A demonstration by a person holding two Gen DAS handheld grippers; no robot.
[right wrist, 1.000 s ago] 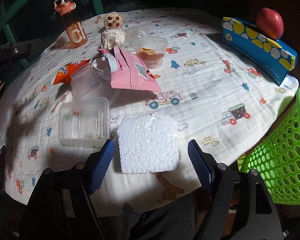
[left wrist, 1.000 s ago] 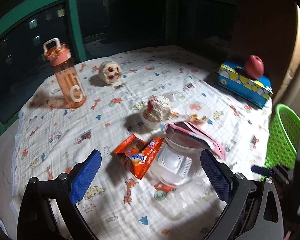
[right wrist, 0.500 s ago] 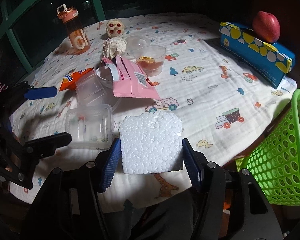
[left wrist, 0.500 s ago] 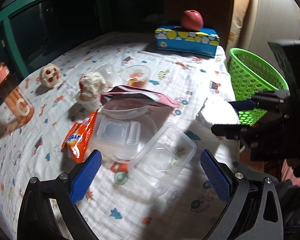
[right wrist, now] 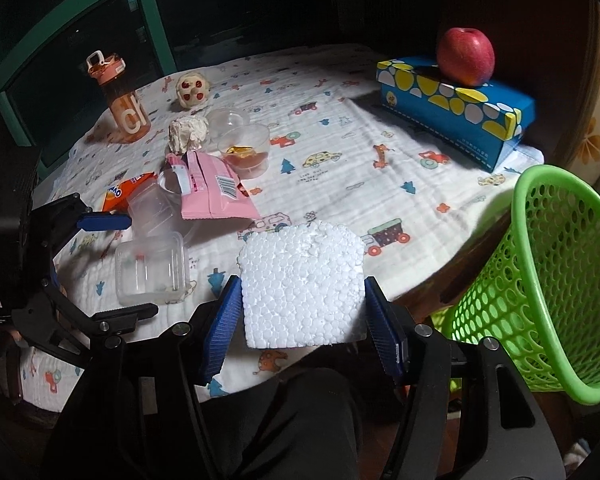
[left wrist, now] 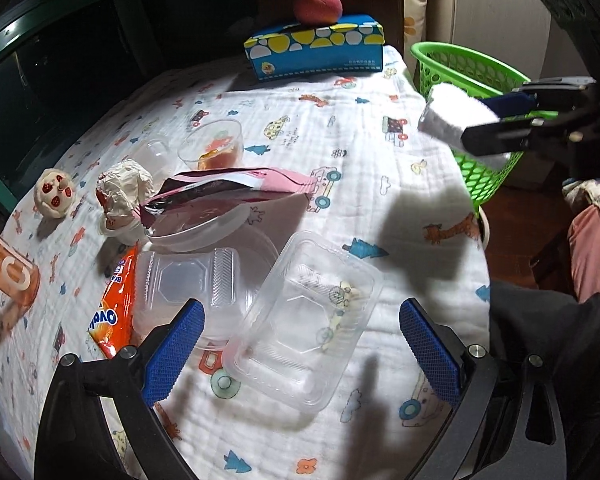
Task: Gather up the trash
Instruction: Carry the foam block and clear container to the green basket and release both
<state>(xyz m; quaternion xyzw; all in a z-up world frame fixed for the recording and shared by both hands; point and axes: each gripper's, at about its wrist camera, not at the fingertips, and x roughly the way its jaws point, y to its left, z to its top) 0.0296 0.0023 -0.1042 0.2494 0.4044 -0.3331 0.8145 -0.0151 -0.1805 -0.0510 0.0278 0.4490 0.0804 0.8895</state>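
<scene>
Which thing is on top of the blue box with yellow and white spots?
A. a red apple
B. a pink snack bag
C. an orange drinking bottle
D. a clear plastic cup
A: the red apple rests on the top face of the blue box at the far side of the table, seen in both wrist views.

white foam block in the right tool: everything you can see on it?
The foam block is a white, roughly square slab of beaded polystyrene with a chipped, uneven top edge. The right tool is clamped on its two side edges by its blue pads and holds it clear of the tablecloth, near the table's edge and left of the green basket. From the left wrist view it looks tilted, in front of the basket.
</scene>
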